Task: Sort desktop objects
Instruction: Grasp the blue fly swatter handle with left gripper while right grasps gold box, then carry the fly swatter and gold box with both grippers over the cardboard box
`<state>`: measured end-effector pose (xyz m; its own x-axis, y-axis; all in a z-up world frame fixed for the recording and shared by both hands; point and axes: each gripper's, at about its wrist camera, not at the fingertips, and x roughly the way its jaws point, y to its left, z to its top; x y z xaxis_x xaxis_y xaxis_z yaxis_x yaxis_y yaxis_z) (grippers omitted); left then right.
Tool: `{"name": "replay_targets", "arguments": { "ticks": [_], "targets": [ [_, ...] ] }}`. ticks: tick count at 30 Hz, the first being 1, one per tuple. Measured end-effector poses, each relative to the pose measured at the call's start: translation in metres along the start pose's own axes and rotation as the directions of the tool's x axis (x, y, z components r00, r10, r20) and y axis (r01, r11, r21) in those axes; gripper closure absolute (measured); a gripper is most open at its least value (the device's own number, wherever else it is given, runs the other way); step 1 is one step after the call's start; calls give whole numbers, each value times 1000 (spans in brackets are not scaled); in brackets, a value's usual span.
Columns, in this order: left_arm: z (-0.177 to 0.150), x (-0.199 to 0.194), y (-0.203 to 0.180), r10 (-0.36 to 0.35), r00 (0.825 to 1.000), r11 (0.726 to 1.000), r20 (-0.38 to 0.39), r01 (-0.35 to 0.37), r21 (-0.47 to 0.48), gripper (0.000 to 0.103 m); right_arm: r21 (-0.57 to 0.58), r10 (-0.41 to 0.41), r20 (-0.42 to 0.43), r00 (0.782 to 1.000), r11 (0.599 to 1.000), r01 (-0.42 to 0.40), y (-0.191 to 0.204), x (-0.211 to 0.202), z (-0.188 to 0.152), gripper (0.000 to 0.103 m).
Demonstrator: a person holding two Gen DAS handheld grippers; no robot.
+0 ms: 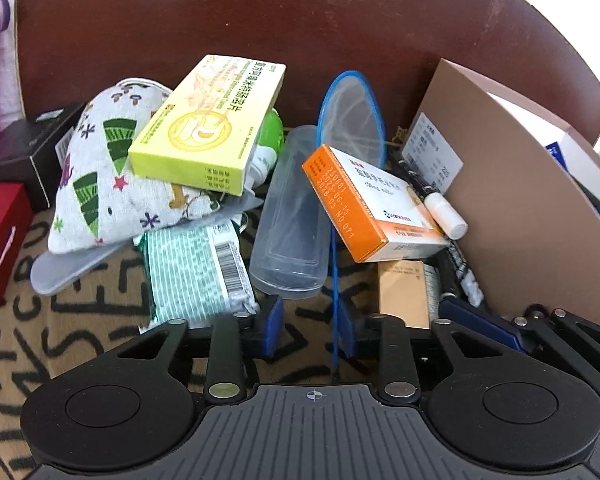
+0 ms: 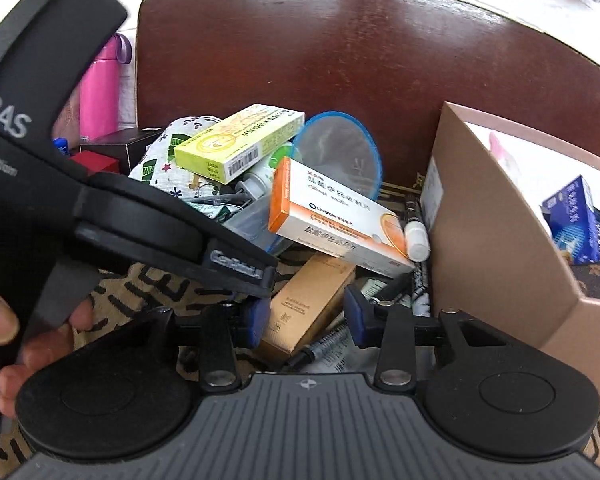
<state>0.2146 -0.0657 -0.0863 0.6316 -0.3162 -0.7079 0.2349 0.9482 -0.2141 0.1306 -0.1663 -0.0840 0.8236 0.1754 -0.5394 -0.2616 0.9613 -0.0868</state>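
A pile lies on a patterned cloth: a yellow-green medicine box [image 1: 210, 124] on a printed fabric pouch [image 1: 100, 172], a clear plastic case [image 1: 292, 216], an orange-white medicine box [image 1: 370, 204], a white-capped marker [image 1: 444, 216], a green wipes pack [image 1: 196, 272], a tan box [image 1: 404, 292] and a blue-rimmed net [image 1: 352, 116]. My left gripper [image 1: 310, 330] is open just before the clear case, around the net's thin blue handle. My right gripper [image 2: 306, 322] is open, with the tan box [image 2: 308, 300] between its fingers. The orange-white box [image 2: 332, 216] lies behind it.
A brown cardboard box [image 1: 520, 208] stands at the right; in the right wrist view it [image 2: 496, 232] holds a blue packet [image 2: 576, 220]. A dark wooden chair back [image 1: 300, 28] rises behind the pile. Black [image 1: 32, 148] and red [image 1: 0, 236] boxes sit left. The left gripper's body [image 2: 100, 208] crosses the right wrist view.
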Motion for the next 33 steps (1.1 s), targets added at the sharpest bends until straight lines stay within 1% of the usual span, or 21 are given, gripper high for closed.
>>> {"name": "replay_targets", "arguments": {
  "ticks": [1, 2, 3, 4, 6, 9, 12, 19, 23, 29, 33],
  "targets": [
    [1, 1, 0, 0, 1000, 1000, -3, 0, 3, 63, 4, 6, -24, 1000, 1000, -6, 2, 3, 1, 53],
    [1, 1, 0, 1, 1000, 1000, -4, -1, 9, 70, 4, 9, -38, 999, 1000, -9, 4, 6, 1, 46],
    [0, 0, 0, 1, 1000, 1000, -6, -1, 18, 91, 0, 12, -43, 999, 1000, -12, 6, 7, -1, 46],
    [-2, -1, 0, -10, 1000, 1000, -11, 10, 25, 97, -7, 12, -54, 998, 1000, -13, 7, 8, -3, 47],
    [-6, -3, 1, -20, 1000, 1000, -13, 21, 23, 103, -19, 8, -43, 999, 1000, -9, 8, 7, -8, 53],
    [-14, -10, 3, -29, 1000, 1000, -12, 29, -1, 103, 22, 43, -57, 997, 999, -42, 4, 1, -10, 61],
    [-24, -23, 3, -37, 999, 999, -15, 36, -11, 103, 16, 64, -65, 996, 998, -63, 2, -8, -14, 64],
    [-63, -66, 1, -24, 999, 999, -31, 23, -41, 103, -12, 134, -92, 987, 991, -136, 10, -50, -34, 65],
    [-98, -97, 3, -24, 999, 997, -49, 20, -70, 103, -19, 171, -112, 979, 985, -174, 14, -81, -53, 65],
    [-139, -135, -4, -5, 998, 995, -64, -2, -96, 103, 5, 199, -126, 972, 980, -200, 7, -125, -81, 67],
    [-154, -150, -9, 9, 998, 994, -63, -16, -106, 103, 43, 205, -121, 971, 979, -201, 1, -145, -94, 67]
  ]
}}
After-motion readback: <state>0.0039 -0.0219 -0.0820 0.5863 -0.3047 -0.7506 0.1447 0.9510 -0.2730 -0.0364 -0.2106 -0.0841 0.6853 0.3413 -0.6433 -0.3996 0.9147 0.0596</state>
